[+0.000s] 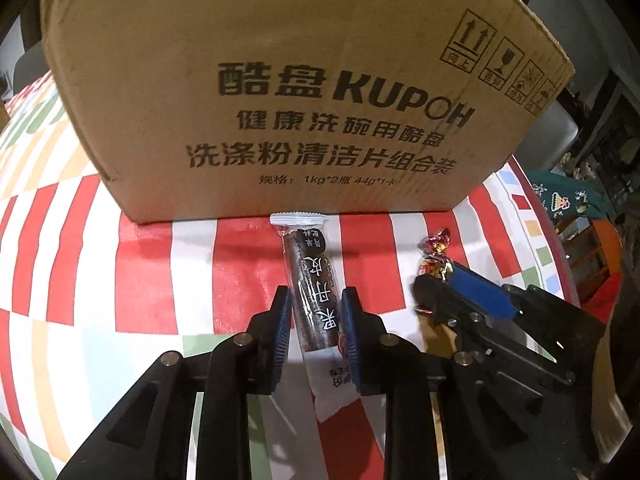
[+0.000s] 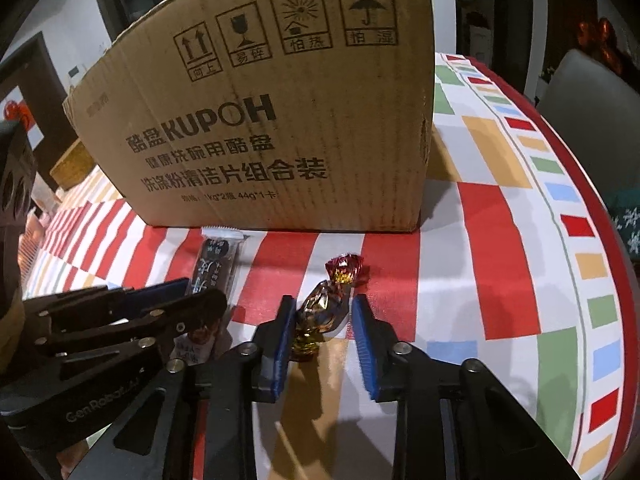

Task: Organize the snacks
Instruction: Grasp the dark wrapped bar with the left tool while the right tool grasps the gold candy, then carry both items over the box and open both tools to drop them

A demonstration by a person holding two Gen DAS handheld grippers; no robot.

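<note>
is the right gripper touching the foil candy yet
Cannot tell. In the right wrist view the right gripper straddles the foil candy; the left pad looks against it, the right shows tablecloth between.
</note>
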